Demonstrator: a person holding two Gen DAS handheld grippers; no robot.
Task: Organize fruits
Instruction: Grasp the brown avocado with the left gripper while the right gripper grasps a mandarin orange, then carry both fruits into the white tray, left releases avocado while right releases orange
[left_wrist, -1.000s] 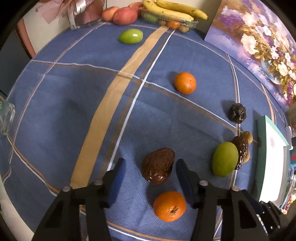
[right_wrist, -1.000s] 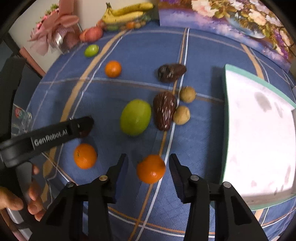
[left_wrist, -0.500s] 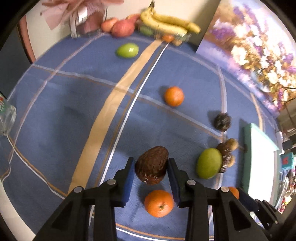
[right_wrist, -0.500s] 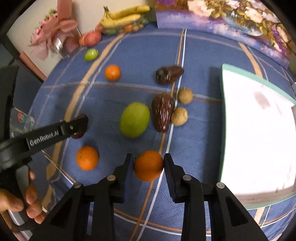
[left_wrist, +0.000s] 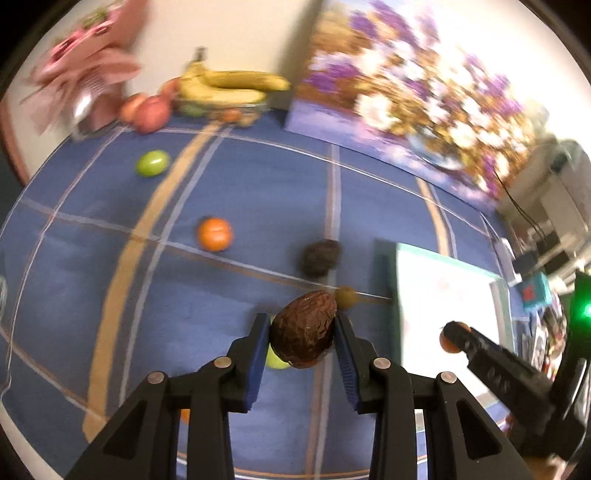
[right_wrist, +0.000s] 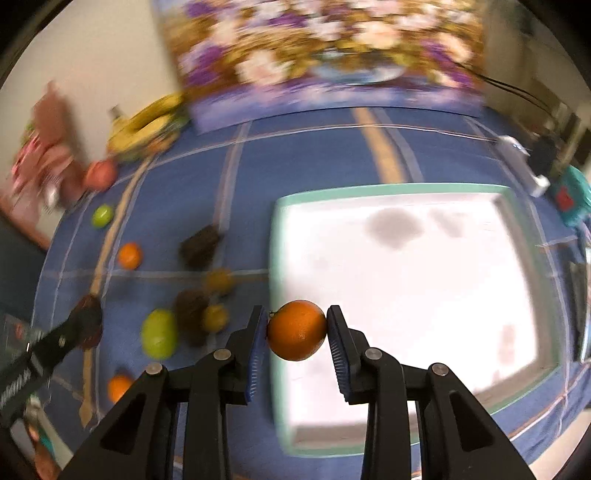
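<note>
With both grippers clenched, I note my left gripper (left_wrist: 301, 334) clamps a dark brown wrinkled fruit (left_wrist: 303, 328) between its blue pads, lifted clear of the blue checked cloth (left_wrist: 240, 295). My right gripper (right_wrist: 297, 330) pinches an orange (right_wrist: 296, 329), which hangs over the near left edge of the white tray (right_wrist: 406, 280) with the pale green rim. Both views are blurred.

Left wrist view: a green fruit (left_wrist: 275, 360) shows partly behind the held fruit, a small tan fruit (left_wrist: 345, 297) just beyond it, another dark fruit (left_wrist: 319, 256) farther out, then a loose orange (left_wrist: 215, 233). A small green fruit (left_wrist: 152, 163) lies well apart near the far edge, close to red apples (left_wrist: 147, 110) and bananas (left_wrist: 225, 86).

Right wrist view: left of the tray sit a large green fruit (right_wrist: 159, 334), a dark fruit (right_wrist: 190, 308) beside it, two tan fruits (right_wrist: 216, 317), and two oranges on the cloth (right_wrist: 129, 255). A flower painting (right_wrist: 325, 55) leans against the wall.
</note>
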